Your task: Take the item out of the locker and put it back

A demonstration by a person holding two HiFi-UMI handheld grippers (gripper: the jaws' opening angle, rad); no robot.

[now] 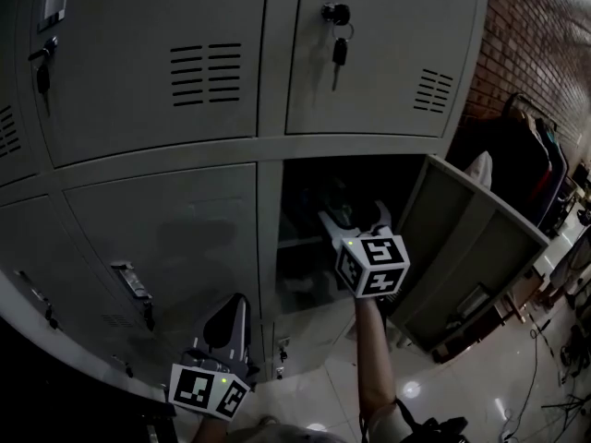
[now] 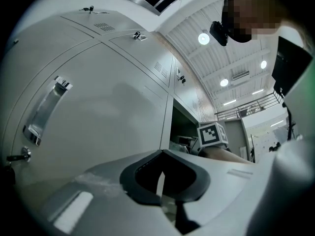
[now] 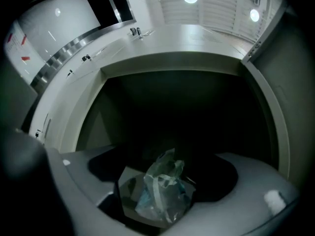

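Observation:
The lower right locker (image 1: 297, 201) stands open, its door (image 1: 471, 238) swung out to the right. My right gripper (image 1: 343, 212) reaches into the dark compartment, its marker cube (image 1: 374, 264) just outside. In the right gripper view a crumpled clear plastic bag (image 3: 162, 193) with something bluish inside lies on a dark base between the wide-apart jaws of my right gripper (image 3: 166, 173); the pads do not press on it. My left gripper (image 1: 229, 326) hangs low at the left before a closed locker door (image 2: 113, 107), shut and holding nothing.
Closed grey lockers fill the wall, one with a key (image 1: 339, 52) hanging in its lock, another with a metal handle (image 1: 132, 282). A brick wall (image 1: 540, 35) and dark clutter (image 1: 540, 169) stand right of the open door. The floor (image 1: 480, 377) is glossy.

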